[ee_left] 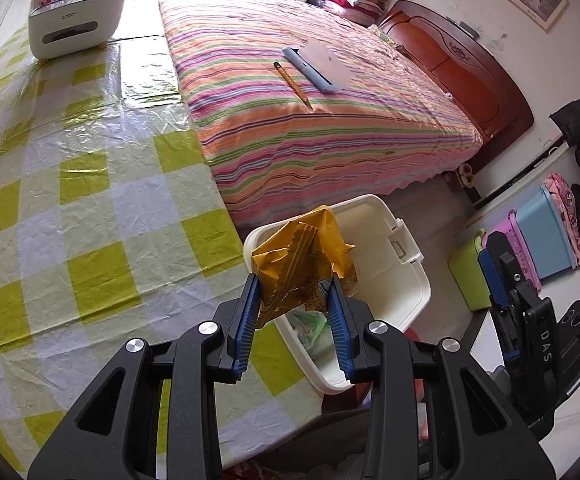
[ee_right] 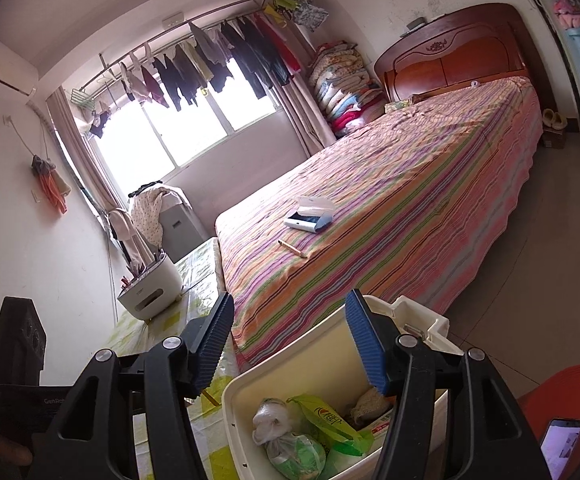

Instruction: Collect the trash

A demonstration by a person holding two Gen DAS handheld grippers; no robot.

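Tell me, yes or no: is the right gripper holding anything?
No: the right gripper stands open with nothing between its pads, above the white bin.

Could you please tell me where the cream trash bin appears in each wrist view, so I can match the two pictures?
Left wrist view: the trash bin sits lower centre-right, beyond the left gripper, which holds a yellow wrapper over it.
Right wrist view: the bin sits at bottom centre, under the empty right gripper.
Shared landmark: the striped bed behind the bin.
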